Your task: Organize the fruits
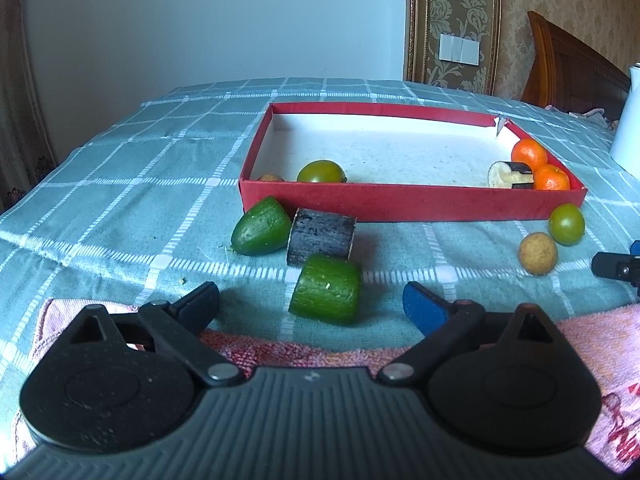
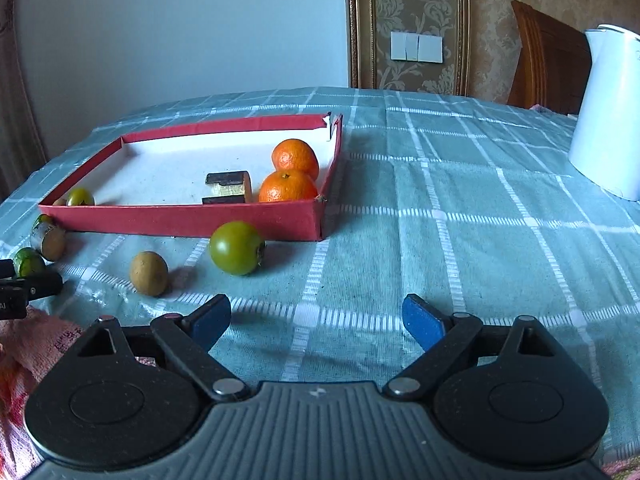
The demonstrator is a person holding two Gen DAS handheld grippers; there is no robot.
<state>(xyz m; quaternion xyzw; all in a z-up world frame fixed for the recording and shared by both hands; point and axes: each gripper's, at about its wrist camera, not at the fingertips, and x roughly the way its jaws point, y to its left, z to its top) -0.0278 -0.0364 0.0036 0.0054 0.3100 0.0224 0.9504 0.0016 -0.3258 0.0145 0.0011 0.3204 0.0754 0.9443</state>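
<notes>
A woven cotton-like tablecloth [image 2: 460, 208], matt with white checked lines, covers the desk. The shallow red box [image 1: 400, 202] looks like cardboard, its outer walls matt and slightly fuzzy, its white paper lining dull and speckled; the corner at 1 o'clock is torn. Two oranges [image 2: 294, 172] inside have glossy, finely dimpled peel. The green tomato [image 2: 237, 248] is smooth and shiny; the brown round fruit [image 2: 149, 273] at its 8 o'clock is matt and rough. The cucumber piece [image 1: 326, 290] has a waxy, faintly bumpy skin. The left hand-held gripper [image 1: 312, 302] is matt black textured plastic with ribbed grey housing and bright metal pivot pins. A pink terry towel [image 1: 600, 344] looks nubby. The kettle [image 2: 608, 120] is smooth white plastic.
</notes>
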